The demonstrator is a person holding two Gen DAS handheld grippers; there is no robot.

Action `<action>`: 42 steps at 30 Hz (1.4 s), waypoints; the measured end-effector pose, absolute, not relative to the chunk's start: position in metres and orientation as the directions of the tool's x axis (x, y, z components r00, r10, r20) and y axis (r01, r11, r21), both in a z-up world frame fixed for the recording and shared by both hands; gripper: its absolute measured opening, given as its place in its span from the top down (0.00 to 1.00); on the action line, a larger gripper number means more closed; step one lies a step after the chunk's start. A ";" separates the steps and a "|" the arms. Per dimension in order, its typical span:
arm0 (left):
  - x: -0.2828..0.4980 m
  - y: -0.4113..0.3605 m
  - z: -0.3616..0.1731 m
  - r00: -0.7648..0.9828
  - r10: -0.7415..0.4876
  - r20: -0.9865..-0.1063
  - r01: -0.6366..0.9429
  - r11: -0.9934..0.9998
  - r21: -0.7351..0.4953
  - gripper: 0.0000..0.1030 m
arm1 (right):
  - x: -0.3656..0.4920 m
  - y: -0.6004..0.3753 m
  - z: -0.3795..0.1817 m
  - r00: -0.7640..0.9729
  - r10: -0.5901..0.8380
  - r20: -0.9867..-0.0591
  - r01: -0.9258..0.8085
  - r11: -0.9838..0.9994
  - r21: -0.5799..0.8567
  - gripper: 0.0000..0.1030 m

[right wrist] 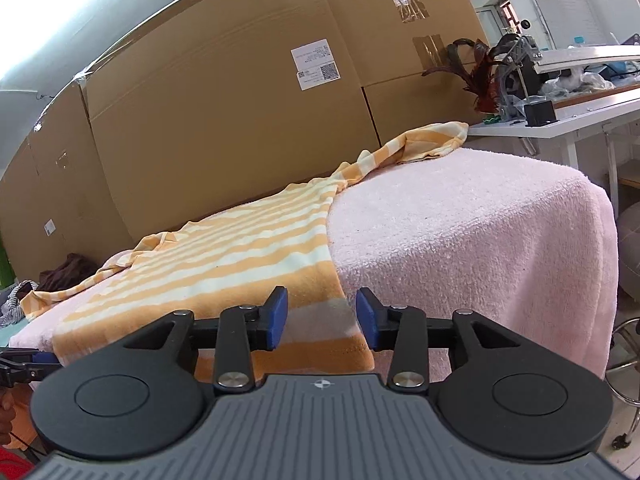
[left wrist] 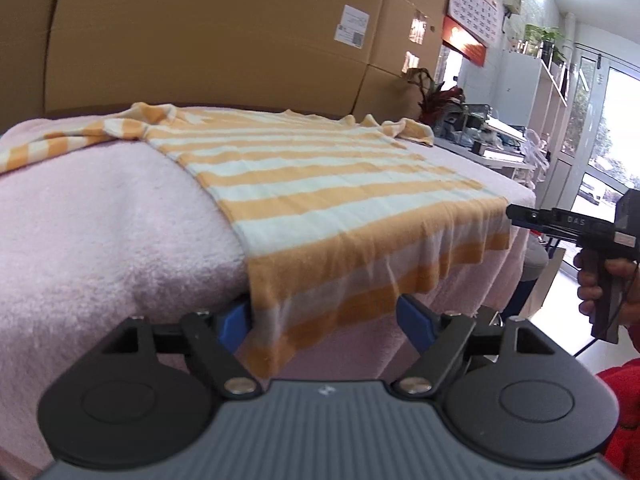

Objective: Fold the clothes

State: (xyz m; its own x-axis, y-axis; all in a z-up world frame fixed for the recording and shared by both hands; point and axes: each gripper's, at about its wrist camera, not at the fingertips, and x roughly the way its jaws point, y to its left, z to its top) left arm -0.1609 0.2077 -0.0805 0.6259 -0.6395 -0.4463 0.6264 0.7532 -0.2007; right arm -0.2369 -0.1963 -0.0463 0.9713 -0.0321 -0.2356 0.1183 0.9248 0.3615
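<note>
**Q.** Shirt position relative to the two grippers?

**A.** Striped orange-and-white shirt (left wrist: 320, 184) lies flat on the pink terry cover (left wrist: 100, 232) of the table, collar toward the far edge by the cardboard boxes (left wrist: 224, 32), hem draped over the near edge. Its long axis runs from near edge to far edge. One sleeve (left wrist: 60, 140) trails toward the far left corner; the other sleeve (right wrist: 424, 142) is bunched near the far right corner.

**Q.** Finger state?

**A.** Left gripper (left wrist: 324, 320): blue pads (left wrist: 234, 322) spread wide, bracketing the left corner of the hanging hem; cloth lies between them, and whether the left pad touches it cannot be told. Right gripper (right wrist: 322, 318): pads (right wrist: 278, 316) also spread, straddling the right corner of the hem, nothing pinched. Both sit at the near edge, well apart, each nearest its own hem corner.

**Q.** Governing relation for the next move?

**A.** Hem corners lie directly ahead of the open fingers, so closing in place should likely suffice. A fold would probably carry the hem away from the near edge, along the long axis, toward the collar.

**Q.** Room?

**A.** Bare cover flanks the shirt on both sides. The boxes stand close behind the far edge; a white bench (right wrist: 560, 124) adjoins the far right corner.
</note>
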 end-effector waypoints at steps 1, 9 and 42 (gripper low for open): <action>-0.160 0.206 -0.081 0.619 -0.649 -0.442 0.637 0.744 -0.200 0.22 | -0.235 -0.199 -0.048 0.970 -0.035 -0.240 0.123 0.924 0.363 0.54; -0.155 0.209 -0.078 0.595 -0.702 -0.391 0.673 0.702 -0.234 0.94 | -0.228 -0.213 -0.060 0.968 0.062 -0.242 0.058 0.887 0.458 0.62; -0.177 0.269 -0.028 0.649 -0.650 -0.395 0.613 0.755 -0.234 0.95 | -0.259 -0.244 -0.042 0.981 0.133 -0.138 -0.003 0.733 0.680 0.65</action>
State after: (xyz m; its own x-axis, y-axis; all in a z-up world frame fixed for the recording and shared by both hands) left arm -0.1766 0.2694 -0.0277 0.6493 -0.6501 -0.3946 0.6130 0.7545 -0.2344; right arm -0.2590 -0.2440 -0.0421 0.9814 0.1327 -0.1384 -0.0031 0.7329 0.6804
